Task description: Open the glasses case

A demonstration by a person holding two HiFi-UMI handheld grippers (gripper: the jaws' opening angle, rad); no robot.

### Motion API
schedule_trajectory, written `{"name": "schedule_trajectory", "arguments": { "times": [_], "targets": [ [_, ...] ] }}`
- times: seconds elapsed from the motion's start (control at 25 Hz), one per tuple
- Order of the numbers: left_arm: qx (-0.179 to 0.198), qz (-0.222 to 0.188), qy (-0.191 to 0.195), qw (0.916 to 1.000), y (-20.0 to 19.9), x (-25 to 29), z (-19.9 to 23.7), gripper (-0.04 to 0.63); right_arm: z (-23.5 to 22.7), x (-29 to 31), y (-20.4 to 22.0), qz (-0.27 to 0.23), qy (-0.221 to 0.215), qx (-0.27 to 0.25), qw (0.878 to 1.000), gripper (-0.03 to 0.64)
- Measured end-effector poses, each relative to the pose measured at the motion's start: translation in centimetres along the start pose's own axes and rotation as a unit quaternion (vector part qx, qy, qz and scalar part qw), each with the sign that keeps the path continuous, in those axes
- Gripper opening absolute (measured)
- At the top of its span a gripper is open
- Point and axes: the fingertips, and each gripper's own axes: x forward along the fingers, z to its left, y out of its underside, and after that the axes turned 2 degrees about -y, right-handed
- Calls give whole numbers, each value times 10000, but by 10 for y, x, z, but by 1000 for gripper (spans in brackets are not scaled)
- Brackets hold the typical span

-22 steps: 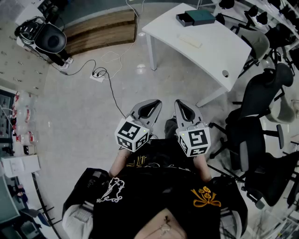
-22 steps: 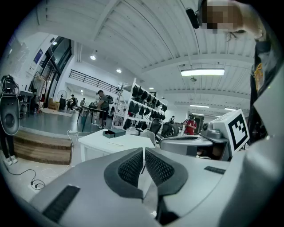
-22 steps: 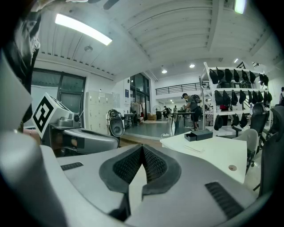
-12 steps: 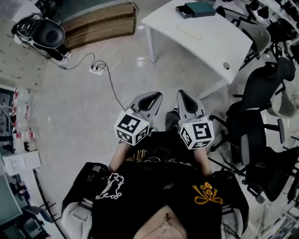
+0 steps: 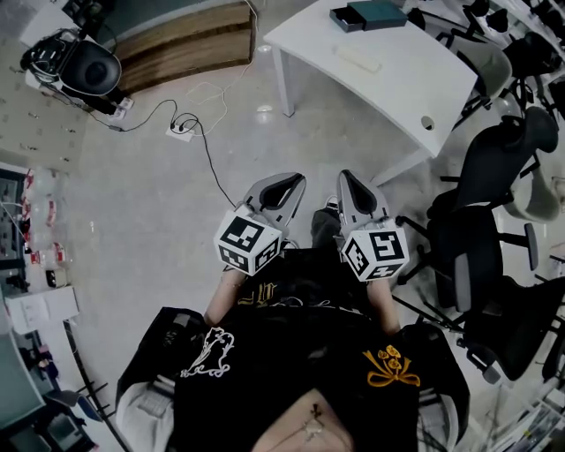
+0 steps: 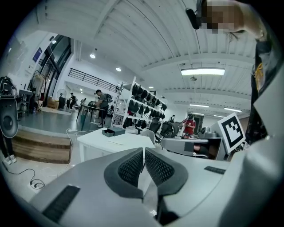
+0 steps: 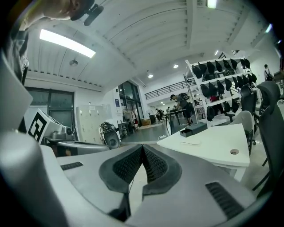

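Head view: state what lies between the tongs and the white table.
Only bare floor, shown in the head view, separates the left tongs and right tongs from the table; the cable runs off to the left.

Head view steeply down from overhead; both gripper views low, forward, sharing the white table.

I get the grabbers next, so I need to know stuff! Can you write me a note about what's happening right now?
Left gripper: shut, empty, held in front of the body.
Right gripper: shut, empty, beside the left one.
Things: a dark box and a flat white item lie on the white table, across the floor from both grippers. I cannot tell which is the glasses case.
Done: nothing; neither thing is touched.
Left: walk to the table, find the case, open it.
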Motion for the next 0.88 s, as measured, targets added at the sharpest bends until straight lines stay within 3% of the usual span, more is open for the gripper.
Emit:
{"name": "schedule_trajectory", "arguments": {
  "times": [0.44, 0.88],
  "targets": [
    [-105, 228, -76, 9997, -6, 59, 22, 29, -54, 41, -4, 229, -89, 218, 9995, 14],
    [-67, 236, -268, 9993, -59, 165, 54, 29, -143, 101, -40, 434, -362, 269, 9980, 14]
  ]
}}
